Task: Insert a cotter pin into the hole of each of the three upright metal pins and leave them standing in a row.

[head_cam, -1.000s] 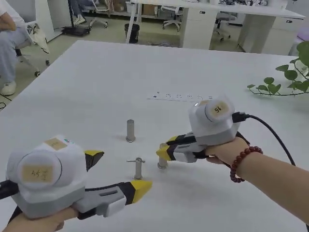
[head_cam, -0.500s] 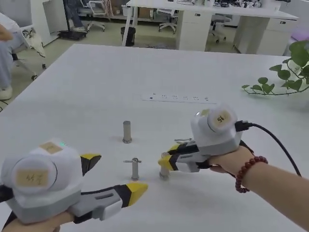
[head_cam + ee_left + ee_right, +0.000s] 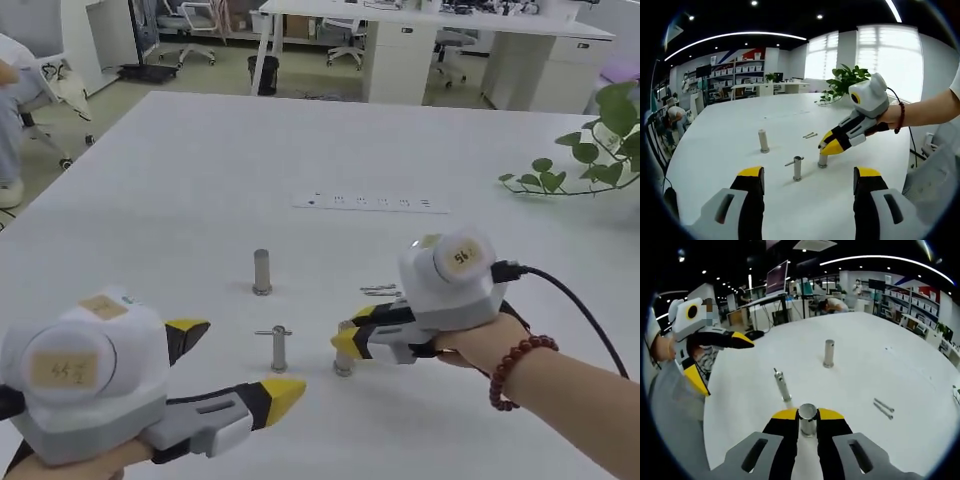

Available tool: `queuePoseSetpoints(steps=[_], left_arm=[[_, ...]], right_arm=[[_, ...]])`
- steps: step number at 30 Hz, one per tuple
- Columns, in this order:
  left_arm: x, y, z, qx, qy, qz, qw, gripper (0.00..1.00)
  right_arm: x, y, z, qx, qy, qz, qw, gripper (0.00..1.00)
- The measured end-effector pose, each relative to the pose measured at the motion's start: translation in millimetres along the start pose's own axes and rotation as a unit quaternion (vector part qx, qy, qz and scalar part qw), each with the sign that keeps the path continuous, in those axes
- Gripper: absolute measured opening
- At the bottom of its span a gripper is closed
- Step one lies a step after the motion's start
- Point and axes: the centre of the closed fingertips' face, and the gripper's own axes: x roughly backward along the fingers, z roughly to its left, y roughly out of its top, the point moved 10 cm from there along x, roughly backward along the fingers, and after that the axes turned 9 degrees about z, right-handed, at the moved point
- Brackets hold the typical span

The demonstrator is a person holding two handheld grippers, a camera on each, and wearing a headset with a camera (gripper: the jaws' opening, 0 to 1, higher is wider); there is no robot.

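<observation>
White table point(image 3: 180, 190) carries three upright metal pins in a loose diagonal row. The far pin point(image 3: 262, 272) stands alone with nothing through it. The middle pin point(image 3: 279, 350) has a cotter pin point(image 3: 266, 331) pushed through the hole near its top, sticking out sideways. The near pin point(image 3: 808, 421) is clamped between the yellow-tipped jaws of the right claw point(image 3: 346, 341), which is closed on it from both sides while the pin stands on the table. Two loose cotter pins point(image 3: 380, 291) lie side by side just beyond that claw. The left claw point(image 3: 240, 360) hangs low in front of the middle pin with its jaws spread wide apart, gripping nothing. Each claw body bears a tan sticker with handwritten digits: the right sticker point(image 3: 461, 257) looks like 56, the left sticker point(image 3: 65, 370) like 55, though neither is sharp enough to be sure. A white power strip point(image 3: 370, 203) lies farther back on the table
</observation>
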Motion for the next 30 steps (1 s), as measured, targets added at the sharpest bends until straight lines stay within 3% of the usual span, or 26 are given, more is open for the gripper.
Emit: queuePoseSetpoints(steps=[15, 18, 30], left_arm=[[-0.2, -2.5, -1.0, -0.003, -0.004, 0.006, 1.0000, 0.72], [0.2, -2.7, -1.7, -0.003, -0.004, 0.006, 1.0000, 0.72], [1.4, -2.3, -2.0, -0.005, 0.000, 0.002, 1.0000, 0.72]], right_arm=[[0.0, -5.5, 2.9, -0.027, 0.004, -0.015, 0.9995, 0.16], [-0.2, -7.7, 3.7, -0.023, 0.006, -0.012, 0.9996, 0.21], [16.8, -9.8, -1.3, -0.033, 0.015, -0.022, 0.9991, 0.30]])
